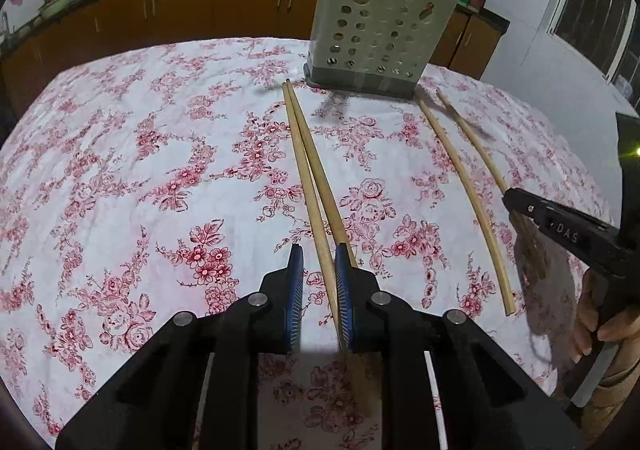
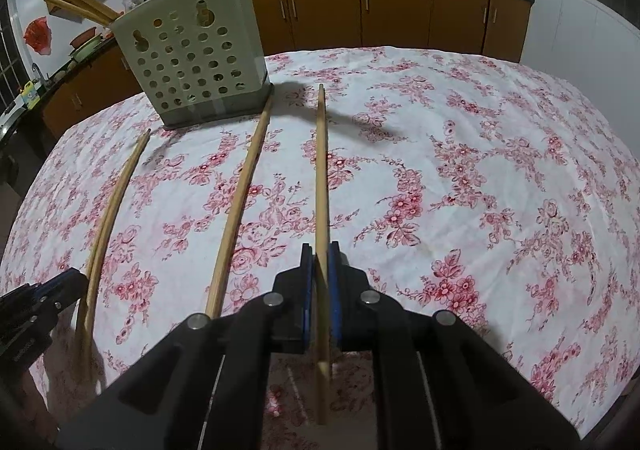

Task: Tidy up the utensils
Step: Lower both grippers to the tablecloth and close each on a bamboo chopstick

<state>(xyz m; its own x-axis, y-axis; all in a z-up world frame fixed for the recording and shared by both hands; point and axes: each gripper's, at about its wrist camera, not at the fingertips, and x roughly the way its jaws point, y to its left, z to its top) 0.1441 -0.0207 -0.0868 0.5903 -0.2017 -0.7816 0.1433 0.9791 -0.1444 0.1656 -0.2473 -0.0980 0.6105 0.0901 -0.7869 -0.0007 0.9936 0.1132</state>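
The left gripper (image 1: 319, 256) has black plastic arms with silver rivets and ribbed blue pads (image 1: 295, 282). Its jaws stand a narrow gap apart, with a pair of wooden chopsticks (image 1: 310, 178) running between them; one stick lies against the right-hand pad, and daylight shows beside the other pad, so the pads do not clearly press on the pair. The two sticks touch near their far tips and lie flat on the tabletop (image 1: 120, 154), which is covered by a white cloth printed with red roses and faintly creased.

The right gripper (image 2: 321, 250) is of the same black-and-blue make, and its pads are clamped together on a single wooden chopstick (image 2: 322, 170), slim and round, which passes through the jaws and sticks out behind them. In the left wrist view the side of this gripper carries raised letters reading "DAS". A hand (image 1: 600, 314) wraps its handle.

Between the two grippers another wooden chopstick (image 2: 240, 202) lies loose on the cloth, its far tip just beside the holder's base.

At the far end of the cloth stands the utensil holder (image 2: 192, 62), a pale green plastic box pierced with round holes and two keyhole slots, on a grey base. More wooden chopsticks (image 2: 76, 0) lean out of its top.
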